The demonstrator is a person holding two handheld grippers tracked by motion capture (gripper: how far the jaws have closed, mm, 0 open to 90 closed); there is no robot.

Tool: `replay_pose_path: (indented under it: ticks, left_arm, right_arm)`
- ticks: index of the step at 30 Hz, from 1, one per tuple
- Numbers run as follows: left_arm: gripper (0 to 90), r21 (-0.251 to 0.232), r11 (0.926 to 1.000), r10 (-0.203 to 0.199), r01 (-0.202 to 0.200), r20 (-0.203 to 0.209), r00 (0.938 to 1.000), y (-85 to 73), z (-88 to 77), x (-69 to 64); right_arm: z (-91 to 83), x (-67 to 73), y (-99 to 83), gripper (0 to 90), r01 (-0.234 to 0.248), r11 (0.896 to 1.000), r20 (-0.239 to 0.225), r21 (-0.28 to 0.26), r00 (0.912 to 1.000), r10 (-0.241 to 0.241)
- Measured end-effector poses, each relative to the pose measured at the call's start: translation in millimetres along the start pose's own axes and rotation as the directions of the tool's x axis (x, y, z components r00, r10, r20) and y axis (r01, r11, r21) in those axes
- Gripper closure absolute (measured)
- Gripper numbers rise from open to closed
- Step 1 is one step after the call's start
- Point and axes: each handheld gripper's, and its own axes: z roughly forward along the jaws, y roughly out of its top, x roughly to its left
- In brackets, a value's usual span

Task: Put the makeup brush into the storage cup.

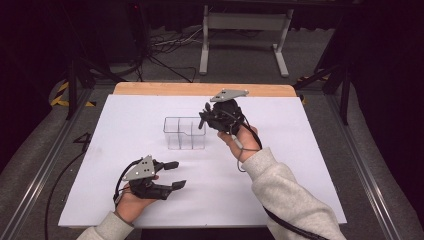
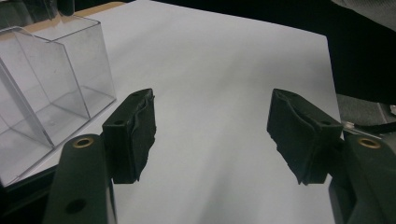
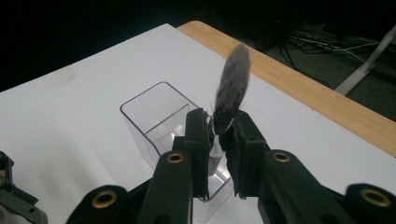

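A brush with a fluffy grey head stands upright between the jaws of my right gripper, which is shut on its stem. It hangs just above the near rim of a clear plastic box with compartments. From above, the right gripper sits at the box's right end. My left gripper rests low at the front left of the table, pointing right, and it is open. Nothing lies between its pads, and the clear box stands off to their left.
A white sheet covers the table, with a wooden edge showing at the back. Beyond it are a white frame's legs and cables on the floor. The other hand's gripper shows at the bottom left of the right gripper view.
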Motion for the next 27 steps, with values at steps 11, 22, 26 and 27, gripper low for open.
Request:
replay_pose_path:
  ticks: [11, 22, 26, 27]
  left_arm:
    - [32.0, -0.001, 1.0000, 0.002, -0.002, -0.007, 1.0000, -0.2, -0.5, 0.9]
    - [31.5, 0.003, 1.0000, 0.000, 0.000, -0.001, 1.0000, -0.1, -0.4, 0.4]
    - [31.4, 0.003, 1.0000, 0.000, 0.000, -0.001, 1.0000, -0.1, 0.0, 0.2]
    - [31.4, 0.003, 1.0000, 0.000, 0.000, -0.001, 1.0000, -0.1, -0.2, 0.3]
  right_arm:
    - [12.5, -2.4, -11.1, 79.1, -0.003, 1.000, -0.010, 0.025, 0.9999, 0.003]
    - [22.1, -2.3, -17.9, 78.9, -0.005, 0.999, -0.017, 0.054, 0.9998, 0.006]
    - [25.1, -2.3, -20.5, 78.6, -0.009, 0.998, -0.022, 0.063, 0.9997, 0.010]
    - [25.5, -2.3, -20.8, 78.3, -0.007, 0.998, -0.024, 0.065, 0.9997, 0.009]
